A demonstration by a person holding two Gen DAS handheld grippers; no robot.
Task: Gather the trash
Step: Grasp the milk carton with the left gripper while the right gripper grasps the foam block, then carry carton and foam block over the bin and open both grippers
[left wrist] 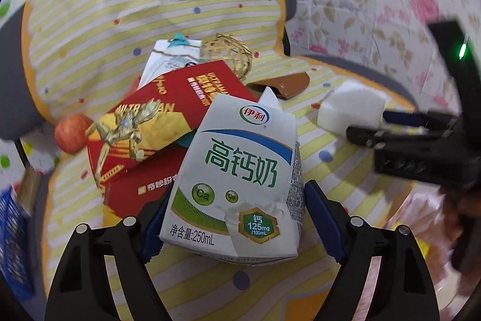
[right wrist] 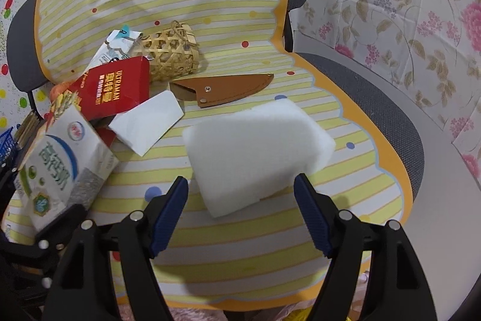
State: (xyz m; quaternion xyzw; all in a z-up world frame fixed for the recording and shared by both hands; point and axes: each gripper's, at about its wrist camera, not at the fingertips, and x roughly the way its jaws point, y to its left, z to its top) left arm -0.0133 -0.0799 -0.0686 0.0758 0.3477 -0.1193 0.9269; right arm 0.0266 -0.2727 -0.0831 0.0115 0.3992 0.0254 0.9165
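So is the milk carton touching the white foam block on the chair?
Apart. The right wrist view shows a bare strip of striped cover between the milk carton and the white foam block.

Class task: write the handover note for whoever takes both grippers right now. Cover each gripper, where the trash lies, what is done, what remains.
Left gripper: jaws around the milk carton; whether the pads press it is unclear.
Right gripper: open, its jaws either side of the near end of the white foam block, not gripping.
Both lie on the striped cloth over the chair, with the red Ultraman box, a white card, woven basket and brown sheath.
Done: nothing visibly collected.
Left: close on both, carry off, then the rest.
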